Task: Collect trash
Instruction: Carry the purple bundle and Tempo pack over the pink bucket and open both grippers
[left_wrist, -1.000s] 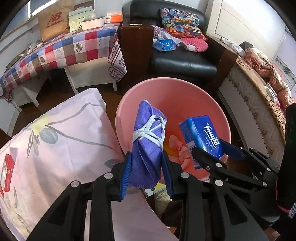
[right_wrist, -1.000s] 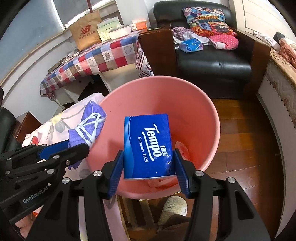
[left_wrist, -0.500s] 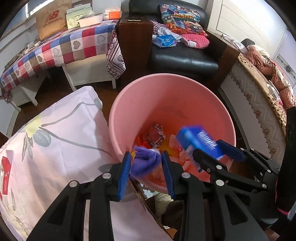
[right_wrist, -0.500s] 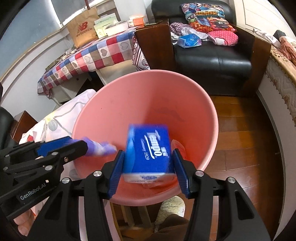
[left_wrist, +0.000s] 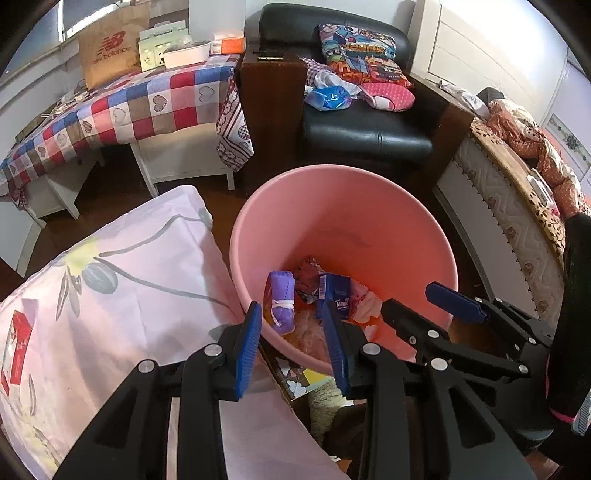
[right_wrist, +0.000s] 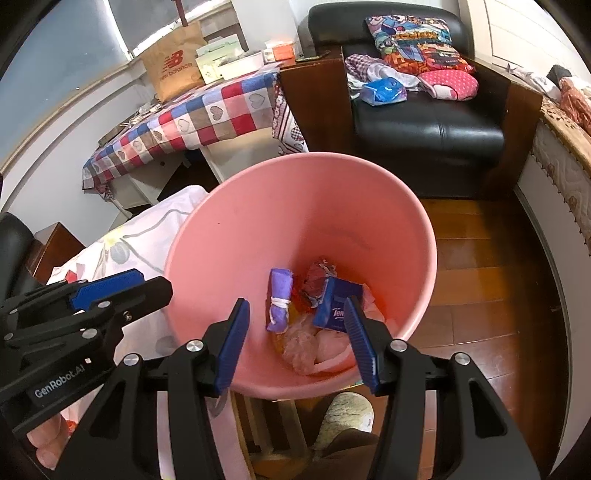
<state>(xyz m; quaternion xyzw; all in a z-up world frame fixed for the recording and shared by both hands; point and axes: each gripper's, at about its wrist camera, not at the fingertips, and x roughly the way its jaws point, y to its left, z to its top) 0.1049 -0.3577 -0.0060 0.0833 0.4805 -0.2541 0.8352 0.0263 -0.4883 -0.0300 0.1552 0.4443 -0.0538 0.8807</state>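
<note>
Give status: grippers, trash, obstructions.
Left gripper open, empty. Right gripper open, empty. Purple bundle and tissue pack lie in pink bin. Nothing in the way.

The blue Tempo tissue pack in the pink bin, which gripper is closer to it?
Right. The right gripper hangs open just above the Tempo pack; the left gripper, also open, sits off to its side over the purple bundle.

black two-finger left gripper (left_wrist: 295, 347) and right gripper (right_wrist: 295, 339) showing blue ribbed pads, silver screws, white genrobot.ai lettering
</note>
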